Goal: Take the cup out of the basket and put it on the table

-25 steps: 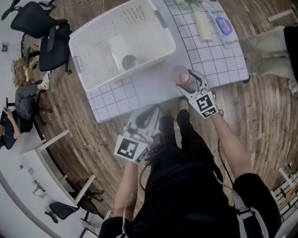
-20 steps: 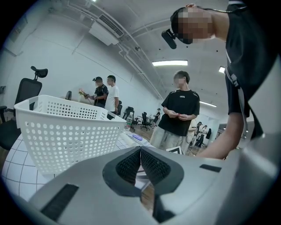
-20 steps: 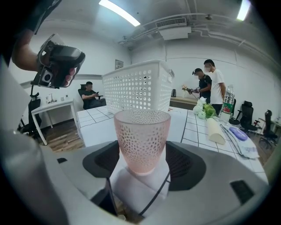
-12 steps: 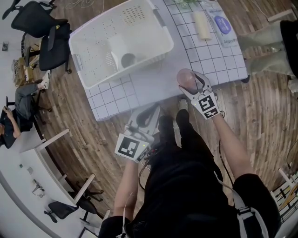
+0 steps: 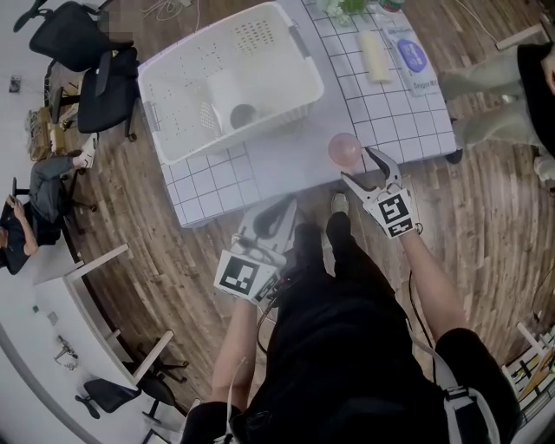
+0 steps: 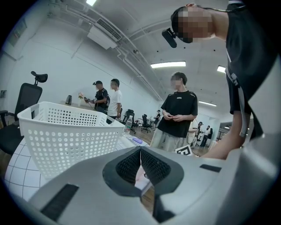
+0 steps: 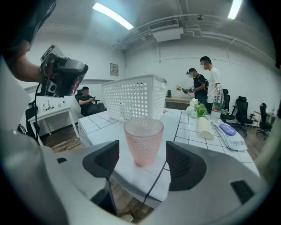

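Observation:
The pink dimpled cup [image 5: 344, 151] [image 7: 143, 140] stands upright on the white grid-cloth table [image 5: 217, 186], close to its front edge. My right gripper [image 5: 362, 169] [image 7: 141, 170] is open just behind the cup, one jaw on each side and neither touching it. The white perforated basket [image 5: 260, 119] [image 7: 136, 99] [image 6: 66, 140] sits further back on the table, with a white cup-like object and a grey one still inside. My left gripper [image 5: 270, 217] [image 6: 140, 165] hangs shut and empty below the table's front edge, near my body.
A cream roll [image 5: 375, 45], a blue-labelled packet [image 5: 414, 54] and some greenery [image 5: 347, 7] lie at the table's far right. A person [image 5: 503, 78] stands beside that end. Black office chairs [image 5: 87, 61] are to the left of the basket.
The right gripper carried the cup slightly right and toward the table's front edge, opened and drew back a little; the cup now stands free. The left gripper stayed put.

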{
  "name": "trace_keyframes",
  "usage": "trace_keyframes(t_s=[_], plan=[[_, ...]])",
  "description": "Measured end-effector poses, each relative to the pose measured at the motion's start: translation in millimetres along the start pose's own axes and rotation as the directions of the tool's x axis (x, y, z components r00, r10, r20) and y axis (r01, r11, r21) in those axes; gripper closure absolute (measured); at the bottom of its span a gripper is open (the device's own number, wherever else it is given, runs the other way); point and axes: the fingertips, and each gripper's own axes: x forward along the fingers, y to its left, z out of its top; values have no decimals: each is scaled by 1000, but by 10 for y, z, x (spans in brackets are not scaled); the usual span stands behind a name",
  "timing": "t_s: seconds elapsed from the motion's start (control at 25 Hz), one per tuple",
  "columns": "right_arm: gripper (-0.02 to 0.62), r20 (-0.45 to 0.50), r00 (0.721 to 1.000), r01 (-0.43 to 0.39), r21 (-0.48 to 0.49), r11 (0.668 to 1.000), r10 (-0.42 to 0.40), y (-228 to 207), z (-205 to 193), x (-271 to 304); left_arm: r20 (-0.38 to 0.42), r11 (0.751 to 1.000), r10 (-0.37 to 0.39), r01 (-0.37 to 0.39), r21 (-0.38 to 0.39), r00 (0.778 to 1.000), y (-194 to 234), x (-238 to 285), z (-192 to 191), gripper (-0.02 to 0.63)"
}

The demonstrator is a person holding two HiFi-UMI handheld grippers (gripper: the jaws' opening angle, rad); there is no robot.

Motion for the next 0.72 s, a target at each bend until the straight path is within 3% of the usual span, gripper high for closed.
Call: trace_keyframes(t_s=[0.32,0.56,0.72], plan=[[273,144,990,5,1,1000,-5,198,717,-486,59,1000,11,-13,21,998,-65,-109,211,595],[418,309,950,-33,-64,997,51,526,1486,-820,119,998,19,-25,51,993,-187,-261,453,595],[568,367,929,-27,-90,996,58,753,1828,-986,148,997,24,-34,63,989,-254,-358,548,595]])
